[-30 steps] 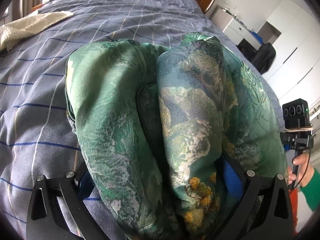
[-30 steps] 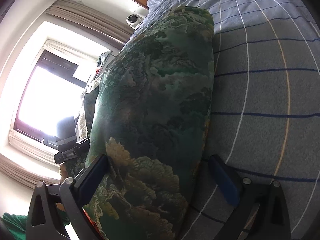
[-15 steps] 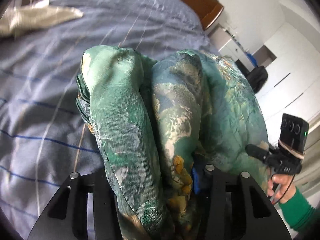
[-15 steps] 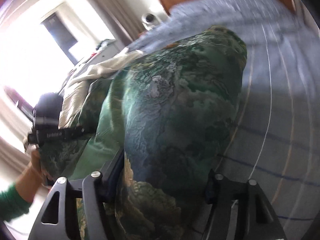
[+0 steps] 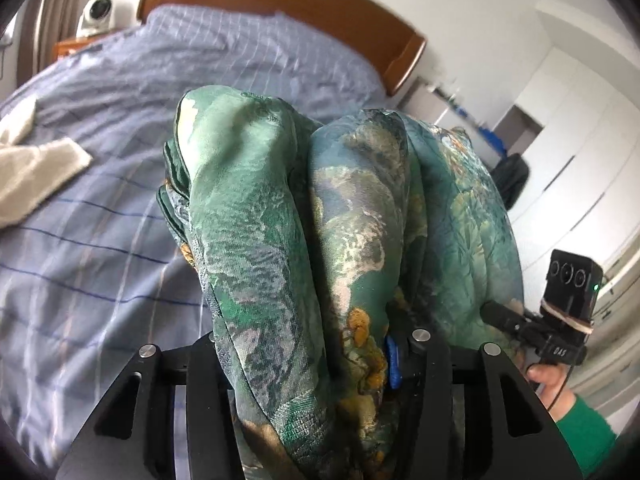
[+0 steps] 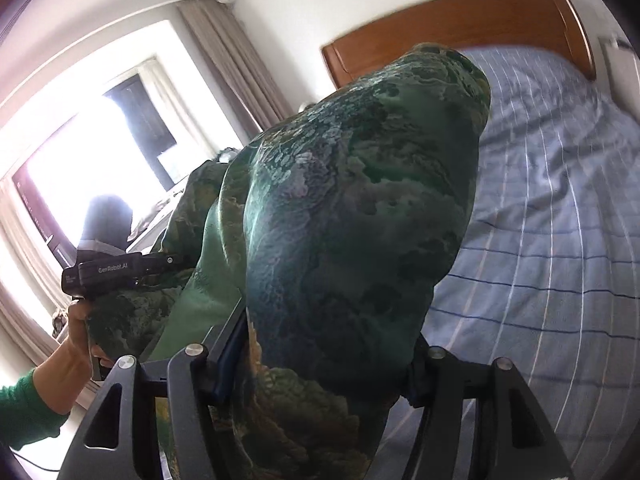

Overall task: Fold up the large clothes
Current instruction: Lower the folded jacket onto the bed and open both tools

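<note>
A bunched green patterned garment (image 5: 296, 240) fills the left gripper (image 5: 304, 356), whose jaws are opening around the cloth, above a blue checked bedspread (image 5: 100, 240). Right of the garment, a green-sleeved hand (image 5: 548, 380) holds the right gripper (image 5: 560, 320).

The left tool (image 5: 308, 356) is pointed downward and forward, its black fingers (image 5: 420, 376) pressed on a thick bunch of the green garment (image 5: 280, 220), though its jaws are being eased slightly apart. The right tool (image 6: 320, 364) is angled less steeply, and its jaws are kept clamped at about half width on another bundle of the same cloth. Each tool's handle is gripped by a bare hand (image 6: 78, 344) in a green sleeve (image 5: 584, 436), as is seen from the opposite camera.
</note>
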Available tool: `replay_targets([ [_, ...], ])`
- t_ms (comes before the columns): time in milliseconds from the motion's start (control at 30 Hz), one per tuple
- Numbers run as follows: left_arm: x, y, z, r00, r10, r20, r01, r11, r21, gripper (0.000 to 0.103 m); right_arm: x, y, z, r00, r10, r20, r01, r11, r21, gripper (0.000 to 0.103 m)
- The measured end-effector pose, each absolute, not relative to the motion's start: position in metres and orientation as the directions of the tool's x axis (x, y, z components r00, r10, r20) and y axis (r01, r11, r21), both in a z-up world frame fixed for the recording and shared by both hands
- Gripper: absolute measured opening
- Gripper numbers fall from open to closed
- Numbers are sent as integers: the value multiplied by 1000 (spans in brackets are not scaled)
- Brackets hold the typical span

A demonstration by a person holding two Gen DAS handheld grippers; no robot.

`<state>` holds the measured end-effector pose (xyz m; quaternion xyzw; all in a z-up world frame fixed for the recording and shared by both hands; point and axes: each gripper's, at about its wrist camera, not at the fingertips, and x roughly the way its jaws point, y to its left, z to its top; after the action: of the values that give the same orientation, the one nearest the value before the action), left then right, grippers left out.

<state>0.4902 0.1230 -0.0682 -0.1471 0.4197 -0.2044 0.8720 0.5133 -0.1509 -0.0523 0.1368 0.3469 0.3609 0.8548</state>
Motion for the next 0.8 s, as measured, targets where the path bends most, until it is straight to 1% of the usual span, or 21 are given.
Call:
replay_targets([
  [67, 509, 117, -103, 509, -466, -724, 208, 883, -422, 55, 533, -158, -75, 468, 707, -531, -488, 707, 512, 62],
  [100, 515, 112, -119, 488, -451, -748, 194, 891, -410, 63, 539, -164, -87, 451, 703, -550, -468, 711, 525, 63],
  [133, 518, 112, -133, 483, -431, -762, 183, 901, -394, 69, 547, -166, -107, 423, 695, -581, -434, 718, 544, 67],
  [167, 520, 113, -140, 491, -431, -757, 183, 901, -393, 79, 552, -169, -124, 401, 689, -603, -394, 724, 565, 71],
  [200, 519, 118, -145, 509, -449, -734, 180, 890, -419, 86, 557, -176, -141, 392, 698, -599, -340, 715, 610, 77],
  [233, 517, 122, -144, 519, -457, -723, 170, 884, -436, 90, 558, -183, -148, 392, 721, -572, -303, 688, 660, 86],
  [267, 513, 128, -139, 533, -458, -711, 158, 880, -448, 94, 558, -190, -152, 393, 744, -540, -268, 654, 707, 89],
  [300, 507, 130, -133, 546, -454, -704, 161, 882, -443, 94, 555, -194, -152, 404, 750, -524, -243, 640, 729, 93],
  [333, 500, 133, -124, 560, -439, -703, 170, 891, -421, 94, 553, -196, -149, 413, 738, -534, -230, 652, 723, 95],
  [367, 490, 135, -114, 580, -415, -701, 179, 904, -388, 93, 547, -199, -141, 431, 711, -555, -222, 680, 698, 95],
  [433, 460, 133, -87, 650, -316, -691, 186, 948, -259, 93, 530, -204, -120, 487, 639, -595, -226, 750, 621, 95],
  [467, 442, 133, -75, 692, -252, -677, 175, 968, -182, 97, 518, -207, -107, 525, 582, -622, -224, 799, 558, 95],
  [500, 429, 135, -67, 726, -195, -660, 155, 981, -120, 102, 507, -207, -96, 554, 526, -645, -220, 840, 496, 95],
  [533, 414, 131, -59, 757, -144, -637, 134, 989, -64, 102, 489, -205, -80, 590, 455, -667, -217, 885, 412, 95],
  [567, 390, 125, -47, 799, -89, -595, 109, 994, -2, 102, 469, -202, -65, 628, 384, -677, -213, 921, 326, 95],
  [600, 372, 119, -41, 827, -54, -560, 87, 996, 34, 102, 448, -196, -50, 662, 309, -683, -201, 951, 235, 95],
  [667, 331, 104, -30, 871, -11, -491, 53, 996, 73, 103, 416, -185, -27, 717, 188, -671, -177, 980, 86, 95],
  [700, 321, 98, -26, 882, 6, -471, 36, 996, 80, 103, 398, -182, -17, 743, 143, -654, -165, 986, 28, 95],
  [733, 309, 92, -25, 885, 18, -465, 22, 996, 81, 103, 382, -179, -8, 768, 95, -633, -144, 989, -27, 95],
  [800, 287, 77, -25, 878, 23, -479, 12, 997, 71, 103, 358, -179, 4, 800, 25, -599, -92, 992, -82, 95],
])
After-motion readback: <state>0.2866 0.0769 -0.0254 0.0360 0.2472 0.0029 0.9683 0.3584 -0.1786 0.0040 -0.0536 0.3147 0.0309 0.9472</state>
